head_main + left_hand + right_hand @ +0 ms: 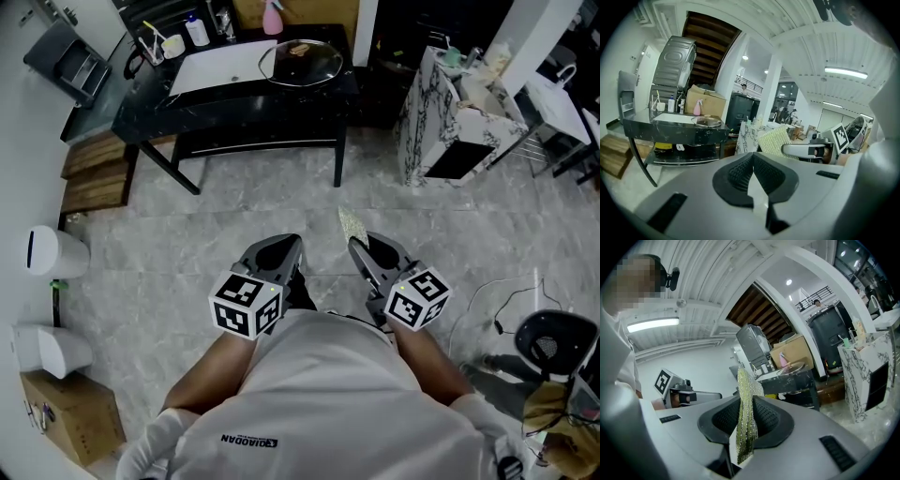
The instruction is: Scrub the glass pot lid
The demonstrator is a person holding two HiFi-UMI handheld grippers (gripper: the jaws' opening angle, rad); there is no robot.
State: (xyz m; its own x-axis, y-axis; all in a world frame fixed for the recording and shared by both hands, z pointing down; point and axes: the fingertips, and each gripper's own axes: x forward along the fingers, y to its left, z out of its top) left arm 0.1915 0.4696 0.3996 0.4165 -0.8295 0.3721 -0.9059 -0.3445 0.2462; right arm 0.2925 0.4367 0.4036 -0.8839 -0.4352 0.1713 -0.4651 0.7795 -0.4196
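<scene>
The glass pot lid (302,62) lies flat on a black table (234,98) far ahead, next to a white sink basin (223,64). Both grippers are held close to my body over the tiled floor, well short of the table. My left gripper (287,246) is shut with nothing between its jaws (753,161). My right gripper (362,247) is shut on a yellow-green scrub pad (352,223), which stands upright between the pads (746,413). The lid (708,122) looks small and distant in the left gripper view, and in the right gripper view the lid (791,367) shows beyond the pad.
A marble-patterned cabinet (450,122) stands right of the table. Bottles (197,30) and a pink sprayer (273,19) line the table's back. Wooden pallets (94,173), white bins (56,253) and a cardboard box (70,417) sit at the left. Cables lie at the right.
</scene>
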